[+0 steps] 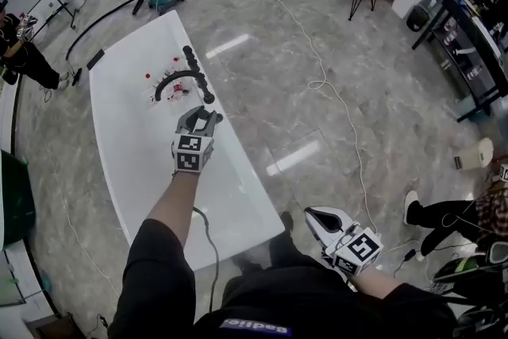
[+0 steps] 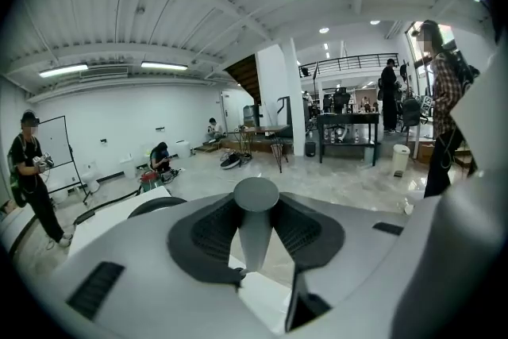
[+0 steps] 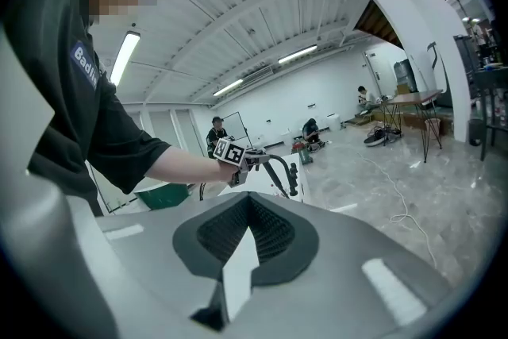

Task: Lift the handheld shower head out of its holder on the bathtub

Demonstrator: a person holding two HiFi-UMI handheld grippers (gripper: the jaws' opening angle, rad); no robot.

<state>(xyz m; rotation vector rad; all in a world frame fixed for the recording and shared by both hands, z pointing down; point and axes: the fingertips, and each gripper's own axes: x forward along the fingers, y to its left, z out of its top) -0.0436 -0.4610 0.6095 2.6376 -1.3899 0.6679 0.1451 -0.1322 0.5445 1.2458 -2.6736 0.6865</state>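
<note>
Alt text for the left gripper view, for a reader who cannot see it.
The left claw is closed on a grey, round-topped cylinder, likely the shower head, above the white tub. Beyond lies a bright hall with a glossy floor, tables and several people.

shower head (image 2: 255, 210): mostly hidden by left jaws | holder: too small | bathtub (image 1: 135, 147): near end partly behind arm (image 1: 171, 210)

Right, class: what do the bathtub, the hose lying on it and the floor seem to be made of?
Bathtub: smooth glossy white, likely acrylic or enamel, judging by its even sheen. Hose: matte black, probably rubber or plastic, since it bends in an arc. Floor: polished grey stone or tile, veined and mirroring the ceiling lights.
</note>
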